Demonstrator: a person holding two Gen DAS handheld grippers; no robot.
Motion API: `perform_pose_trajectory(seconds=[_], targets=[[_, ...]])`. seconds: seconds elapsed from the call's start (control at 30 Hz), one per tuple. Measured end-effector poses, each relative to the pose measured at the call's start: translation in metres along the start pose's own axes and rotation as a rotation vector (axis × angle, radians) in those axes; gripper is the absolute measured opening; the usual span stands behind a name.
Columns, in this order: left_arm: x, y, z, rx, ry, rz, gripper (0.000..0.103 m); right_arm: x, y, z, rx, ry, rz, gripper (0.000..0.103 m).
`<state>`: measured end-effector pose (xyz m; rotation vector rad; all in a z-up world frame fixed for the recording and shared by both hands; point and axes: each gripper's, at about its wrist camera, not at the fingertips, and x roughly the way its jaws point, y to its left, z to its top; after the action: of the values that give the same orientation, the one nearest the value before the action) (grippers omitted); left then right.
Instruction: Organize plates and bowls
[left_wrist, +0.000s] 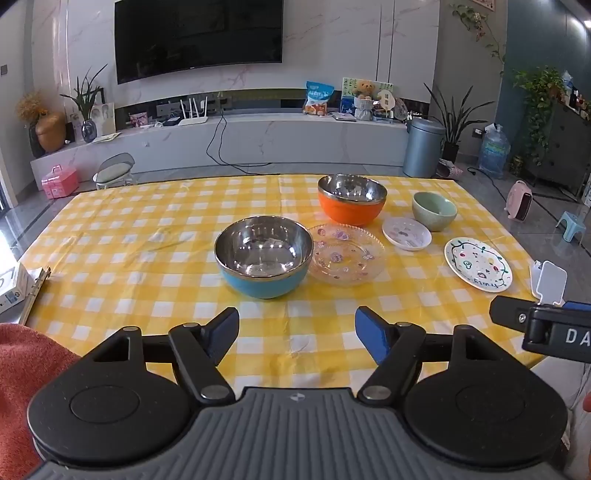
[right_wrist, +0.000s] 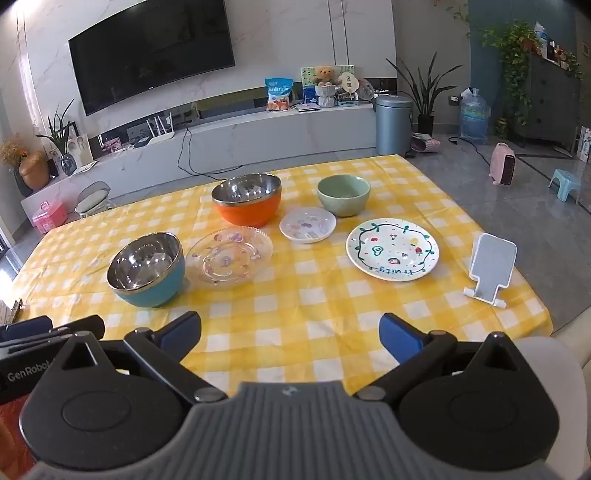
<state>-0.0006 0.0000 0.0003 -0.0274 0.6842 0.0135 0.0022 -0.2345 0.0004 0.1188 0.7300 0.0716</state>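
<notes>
Bowls and plates sit loose on the surface (right_wrist: 332, 302), nothing stacked yet, so sorting looks not started.

Blue bowl (left_wrist: 264, 256) is nearest the left side, its rim touching or just overlapping the clear glass plate (left_wrist: 346, 254) beside it. Orange bowl (left_wrist: 352, 199) sits behind the glass plate. Green bowl (right_wrist: 343, 195) is farther right at the back, with the small white plate (right_wrist: 307, 224) just in front of it, between it and the orange bowl. Large patterned plate (right_wrist: 392, 249) lies alone, front right, apart from the rest.

Layout reads as mixed on purpose: bowls and plates interleaved, so each kind has to be pulled out and nested. Both steel-lined bowls look similar in size, so they're likely nest candidates; the green one is smaller.

Left gripper (left_wrist: 296, 334) hovers at the near edge, jaws spread wide, nothing between them, lined up roughly toward the blue bowl and glass plate. Right gripper (right_wrist: 290, 338) likewise: jaws wide apart, empty, facing the patterned plate side. Both are held back, well short of any dish, which fits a pre-reach pose.

White phone stand (right_wrist: 492, 264) sits at the right edge, near the patterned plate; keep clear of it.
</notes>
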Motion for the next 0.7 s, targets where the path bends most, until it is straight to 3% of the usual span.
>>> perform_pose_trajectory(seconds=[0.7], targets=[[0.004, 0.001, -0.003, -0.011, 0.030, 0.012, 0.084, -0.004, -0.001, 0.000, 0.006, -0.017, -0.005, 0.100]])
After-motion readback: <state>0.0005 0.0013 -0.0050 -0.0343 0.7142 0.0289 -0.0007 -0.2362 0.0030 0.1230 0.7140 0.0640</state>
